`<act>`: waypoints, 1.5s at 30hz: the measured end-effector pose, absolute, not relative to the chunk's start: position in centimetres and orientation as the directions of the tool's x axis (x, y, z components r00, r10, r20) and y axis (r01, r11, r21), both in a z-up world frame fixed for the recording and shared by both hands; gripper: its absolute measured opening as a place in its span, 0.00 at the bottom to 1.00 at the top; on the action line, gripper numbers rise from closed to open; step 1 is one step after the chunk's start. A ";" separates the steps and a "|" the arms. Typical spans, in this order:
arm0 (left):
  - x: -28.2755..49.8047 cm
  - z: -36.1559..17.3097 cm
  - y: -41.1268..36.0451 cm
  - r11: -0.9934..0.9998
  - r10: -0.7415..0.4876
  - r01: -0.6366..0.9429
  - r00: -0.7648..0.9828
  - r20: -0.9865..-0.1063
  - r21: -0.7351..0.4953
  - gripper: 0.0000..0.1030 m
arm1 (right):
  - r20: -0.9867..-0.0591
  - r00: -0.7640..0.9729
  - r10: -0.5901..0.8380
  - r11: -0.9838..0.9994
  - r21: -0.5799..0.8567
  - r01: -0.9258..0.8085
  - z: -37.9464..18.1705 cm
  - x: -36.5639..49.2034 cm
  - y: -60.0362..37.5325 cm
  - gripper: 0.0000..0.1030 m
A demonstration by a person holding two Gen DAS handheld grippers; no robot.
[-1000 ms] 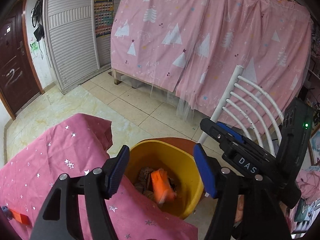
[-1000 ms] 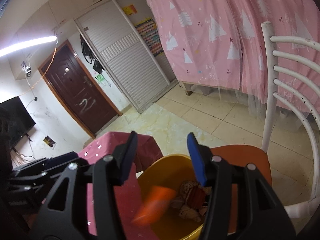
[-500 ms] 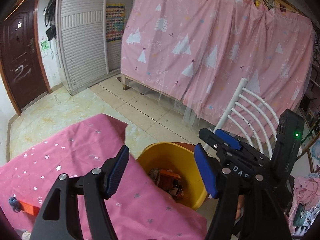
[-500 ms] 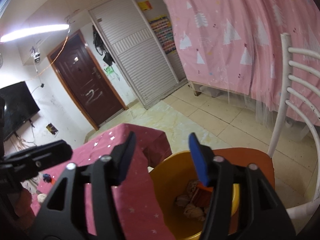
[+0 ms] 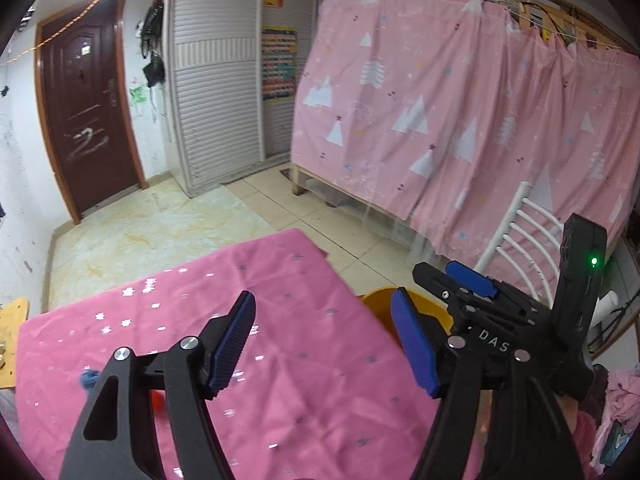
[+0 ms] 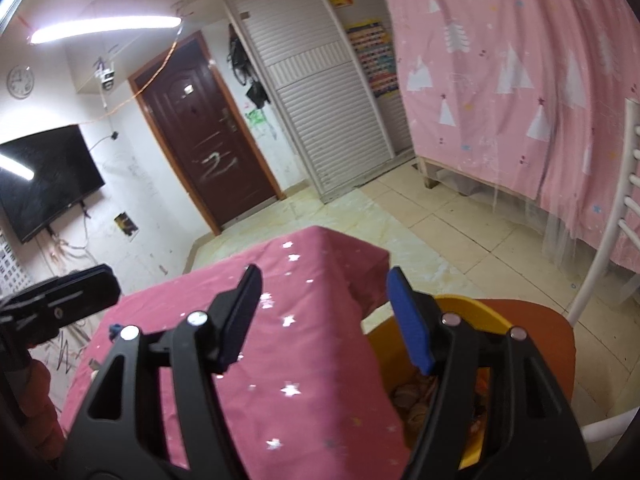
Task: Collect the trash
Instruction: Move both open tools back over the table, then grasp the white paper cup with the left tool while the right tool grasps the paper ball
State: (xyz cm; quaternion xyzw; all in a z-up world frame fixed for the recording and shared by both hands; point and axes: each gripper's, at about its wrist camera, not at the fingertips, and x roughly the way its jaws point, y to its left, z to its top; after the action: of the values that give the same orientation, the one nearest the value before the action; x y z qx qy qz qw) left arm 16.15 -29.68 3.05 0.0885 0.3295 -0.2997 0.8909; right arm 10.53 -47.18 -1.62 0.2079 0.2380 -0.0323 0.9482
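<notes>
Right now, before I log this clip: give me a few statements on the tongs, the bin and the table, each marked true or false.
1. The left tongs are open and hold nothing. True.
2. The right tongs are clamped on an orange wrapper. False: they are open and empty.
3. The yellow bin stands on an orange chair seat beside the table. True.
4. The yellow bin is empty. False: crumpled trash lies inside it.
5. The table is covered by a pink star-print cloth. True.
6. The dark brown door stands wide open. False: it is closed.
</notes>
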 end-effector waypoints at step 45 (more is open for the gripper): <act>19.7 -4.8 -7.1 0.922 -0.304 0.379 0.585 -0.752 -0.078 0.40 | -0.593 0.767 0.243 0.969 0.186 -0.163 -1.5 16.0 -26.1 0.67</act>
State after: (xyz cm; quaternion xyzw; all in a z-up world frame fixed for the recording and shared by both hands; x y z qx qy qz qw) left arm 19.68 -7.09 -4.81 0.0455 0.4131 -0.1919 0.8891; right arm 15.96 -26.10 -1.52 0.0620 0.3234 0.1084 0.9380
